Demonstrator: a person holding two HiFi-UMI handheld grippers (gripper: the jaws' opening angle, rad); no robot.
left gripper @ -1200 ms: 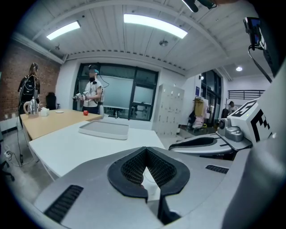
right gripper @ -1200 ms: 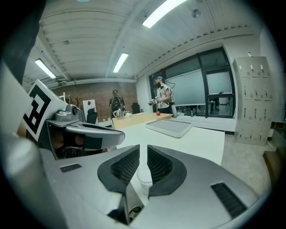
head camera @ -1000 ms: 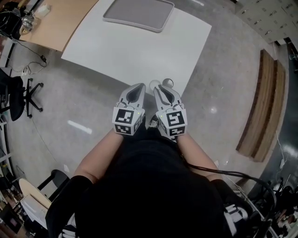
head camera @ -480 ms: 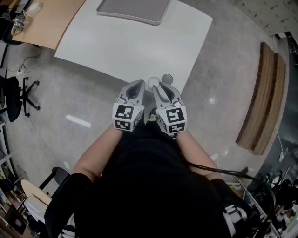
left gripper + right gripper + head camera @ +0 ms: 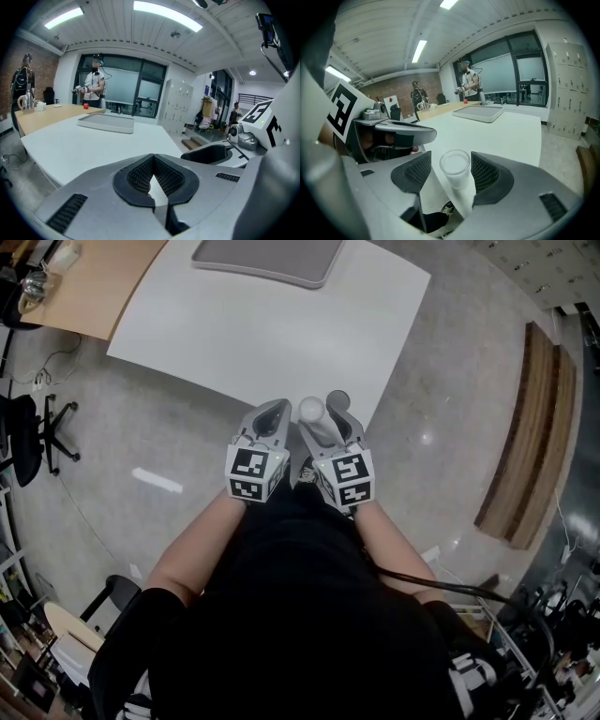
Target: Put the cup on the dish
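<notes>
Though the left fingers meet empty, the right fingers have just been opening and stand apart around the translucent cup. It is aloft by the desk edge, far from the tray. It looks light and crushable, so pinch mid-wall gently.

On my feed: a white tabletop meets a wooden tabletop; office chair below, person by the far windows.

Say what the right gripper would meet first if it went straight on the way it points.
The cup, standing between the jaws of the right gripper; they have just been opening and don't clamp it. Behind it the line seems to run down onto the white table, though depth is unclear.
</notes>
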